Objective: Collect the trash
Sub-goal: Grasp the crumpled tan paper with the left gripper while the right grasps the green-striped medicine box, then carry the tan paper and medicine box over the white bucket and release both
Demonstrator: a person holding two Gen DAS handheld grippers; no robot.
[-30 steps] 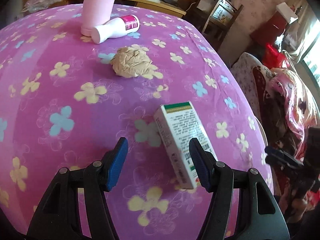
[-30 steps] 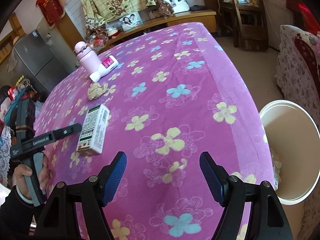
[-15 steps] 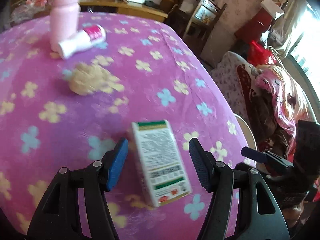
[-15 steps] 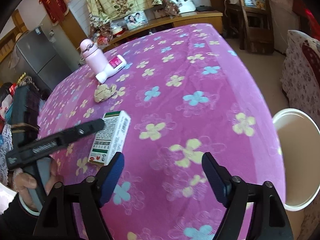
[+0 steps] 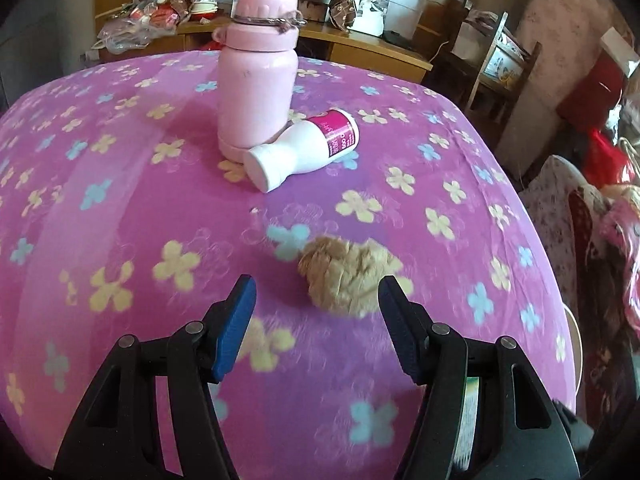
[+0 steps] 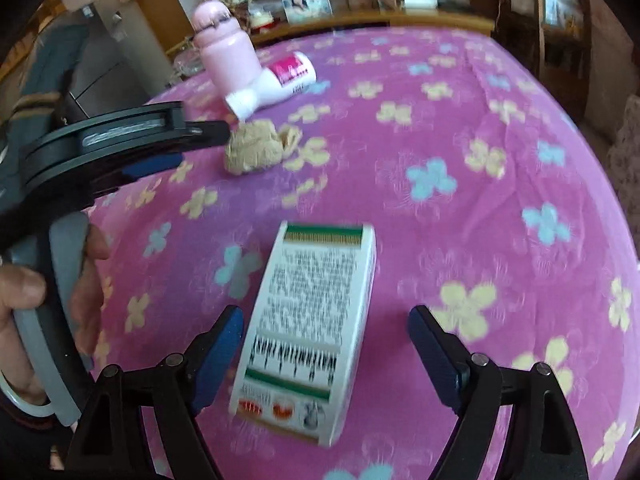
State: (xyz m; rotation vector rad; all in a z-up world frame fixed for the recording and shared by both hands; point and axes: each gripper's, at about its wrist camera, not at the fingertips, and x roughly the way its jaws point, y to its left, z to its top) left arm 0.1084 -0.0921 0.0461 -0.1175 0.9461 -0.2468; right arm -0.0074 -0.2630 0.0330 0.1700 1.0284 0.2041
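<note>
Both claws shifted: right gripper, jaws just widened, now straddles the white carton untouched; left gripper, jaws apart, reaches the crumpled paper ball, which lies beyond the carton.

Home living room: flowered tablecloth, framed photo, wooden sideboard.

Black frames with silver screws and blue finger pads on both grippers; grey handle; perhaps a dark sleeve, blurred.
</note>
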